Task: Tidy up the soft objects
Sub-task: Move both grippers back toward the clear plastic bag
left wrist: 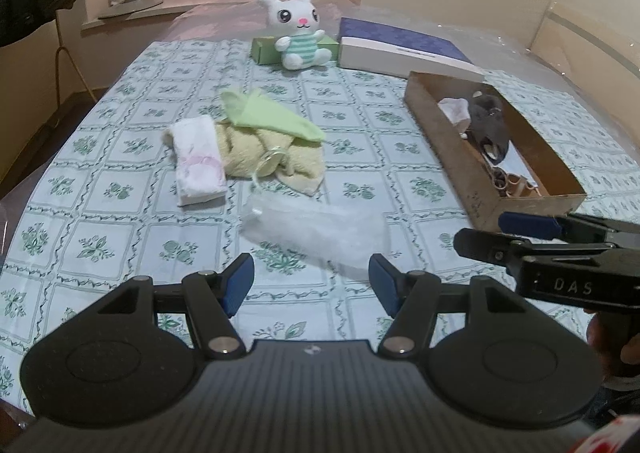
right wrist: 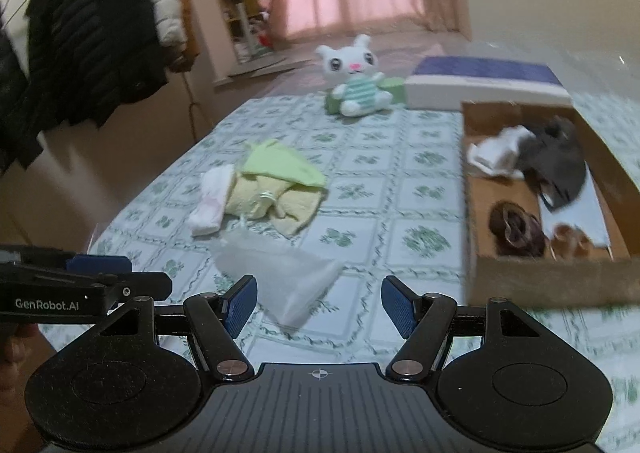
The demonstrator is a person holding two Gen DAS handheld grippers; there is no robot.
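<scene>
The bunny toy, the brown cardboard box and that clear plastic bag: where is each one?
Bunny toy (left wrist: 300,37): left wrist view, on its striped belly.
Brown cardboard box (right wrist: 540,281): right wrist view, on its near outer wall.
Clear plastic bag (left wrist: 316,231): left wrist view, on its crinkled middle.

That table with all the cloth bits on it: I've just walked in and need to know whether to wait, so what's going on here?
A person holds two grippers above the table. The left gripper and right gripper are both open and hold nothing. Nearest in front of them lies a clear plastic bag. Beyond it sit a white folded cloth, a yellow towel and a green cloth. The cardboard box already holds a few items.
</scene>
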